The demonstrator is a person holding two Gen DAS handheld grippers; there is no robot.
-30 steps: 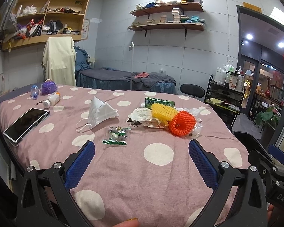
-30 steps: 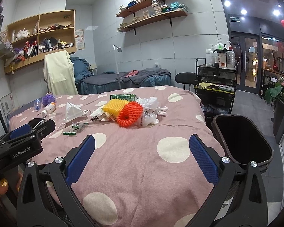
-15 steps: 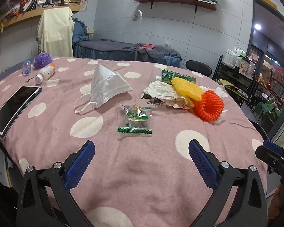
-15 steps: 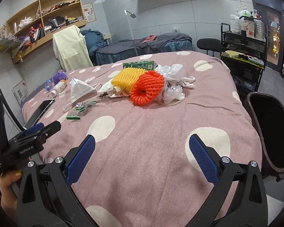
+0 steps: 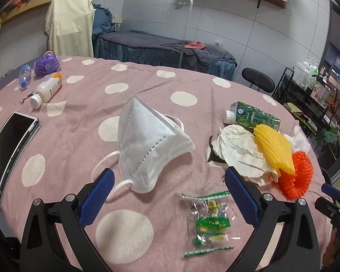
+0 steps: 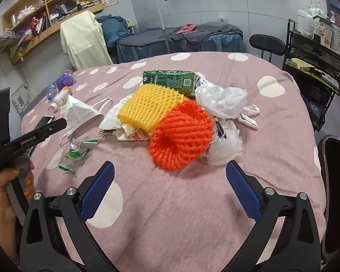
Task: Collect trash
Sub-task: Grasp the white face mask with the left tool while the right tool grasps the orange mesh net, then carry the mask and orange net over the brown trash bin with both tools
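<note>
Nearer now: ribbed orange foam netting (image 6: pixel 181 136)

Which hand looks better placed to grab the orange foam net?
Right. The orange net lies just ahead of its open, closing fingers; in the left view it sits off to the side.

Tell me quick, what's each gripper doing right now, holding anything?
Left gripper: open, holding nothing, above the candy wrappers.
Right gripper: wide, jaws closing slightly, nothing between them, just short of the orange foam net.
</note>
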